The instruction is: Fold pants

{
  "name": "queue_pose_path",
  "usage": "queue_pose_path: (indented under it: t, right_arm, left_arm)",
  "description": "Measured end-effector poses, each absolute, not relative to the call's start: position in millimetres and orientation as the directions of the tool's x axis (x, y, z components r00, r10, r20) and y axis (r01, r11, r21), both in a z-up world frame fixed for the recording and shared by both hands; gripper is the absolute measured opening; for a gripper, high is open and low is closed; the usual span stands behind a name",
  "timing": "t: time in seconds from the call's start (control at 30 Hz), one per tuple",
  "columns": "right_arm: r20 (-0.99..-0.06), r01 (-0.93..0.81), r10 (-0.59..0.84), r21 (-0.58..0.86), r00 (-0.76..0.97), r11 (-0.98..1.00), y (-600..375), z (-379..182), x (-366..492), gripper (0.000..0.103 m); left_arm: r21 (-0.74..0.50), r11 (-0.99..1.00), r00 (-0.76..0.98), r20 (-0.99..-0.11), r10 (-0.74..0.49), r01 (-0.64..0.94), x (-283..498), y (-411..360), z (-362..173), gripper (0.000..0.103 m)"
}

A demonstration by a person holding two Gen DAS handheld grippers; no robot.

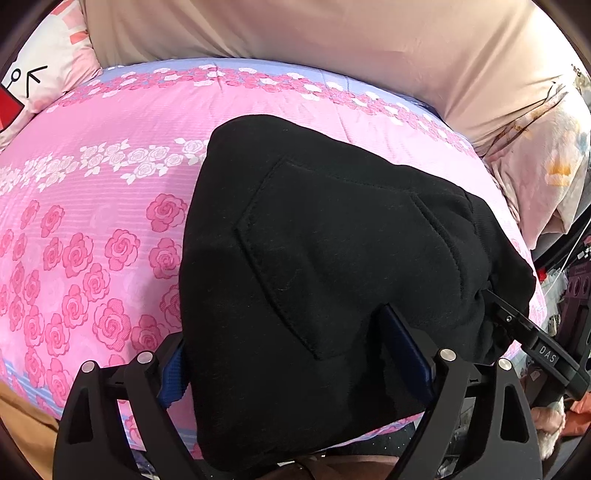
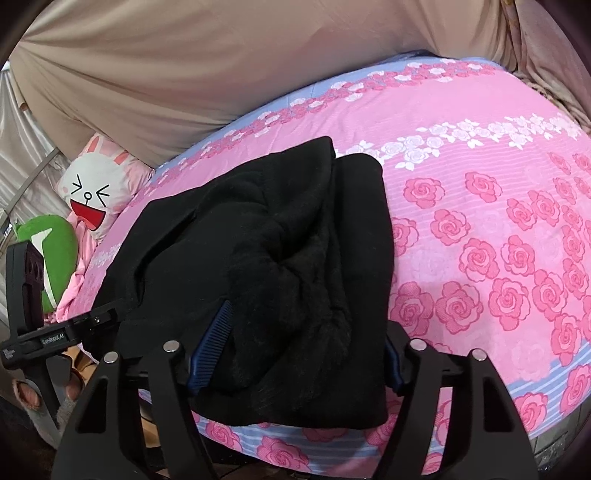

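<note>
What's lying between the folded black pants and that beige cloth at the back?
Only bare rose-print bedspread lies between the black pants and beige cloth, seen from both wrist views.

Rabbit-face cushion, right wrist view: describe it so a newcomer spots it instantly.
Start at the pink rose-print bedspread and follow it to the far left corner, under the beige sheet-covered backrest. The white rabbit-face cushion lies there, above a green plush toy. Only it has pink ears, squinting eyes and a wide red mouth.

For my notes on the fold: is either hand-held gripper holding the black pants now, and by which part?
Neither seems to hold. The black pants lie folded on the bed; the left hand-held gripper and right hand-held gripper stand open around their near edge.
</note>
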State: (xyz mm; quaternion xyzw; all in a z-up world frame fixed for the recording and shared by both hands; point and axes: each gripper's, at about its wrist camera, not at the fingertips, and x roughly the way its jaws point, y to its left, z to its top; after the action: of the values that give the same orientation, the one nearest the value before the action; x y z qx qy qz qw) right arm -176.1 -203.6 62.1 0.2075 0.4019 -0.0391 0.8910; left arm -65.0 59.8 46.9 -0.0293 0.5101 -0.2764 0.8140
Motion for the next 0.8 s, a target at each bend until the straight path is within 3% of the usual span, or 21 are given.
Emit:
queue_pose_path:
  t: [0.1,0.17,0.23,0.43,0.8]
  right_arm:
    - [-0.719,0.227,0.074,0.313,0.691,0.922,-200.5,71.5,-181.8,0.046]
    - [-0.703,0.219,0.074,0.318,0.708,0.923,-199.4,82.5,-185.8,0.043]
    - [-0.688,0.210,0.068,0.312,0.723,0.927,-197.9,93.8,-189.2,0.042]
    - [-0.612,0.168,0.047,0.289,0.789,0.943,-189.6,142.2,-198.5,0.042]
    - [-0.431,0.106,-0.007,0.204,0.902,0.973,-185.3,228.0,-170.4,0.042]
  left_arm:
    - [-0.329,0.832,0.336,-0.800,-0.497,0.446,-70.9,59.9,55.3,0.067]
    - [-0.299,0.839,0.379,-0.788,-0.486,0.453,-76.6,62.9,66.8,0.039]
    - [-0.328,0.829,0.387,-0.765,-0.514,0.453,-76.5,72.8,78.7,0.031]
    - [-0.370,0.790,0.411,-0.701,-0.583,0.489,-76.8,86.8,117.5,0.030]
    - [-0.295,0.777,0.580,-0.531,-0.618,0.557,-59.7,84.2,210.3,0.030]
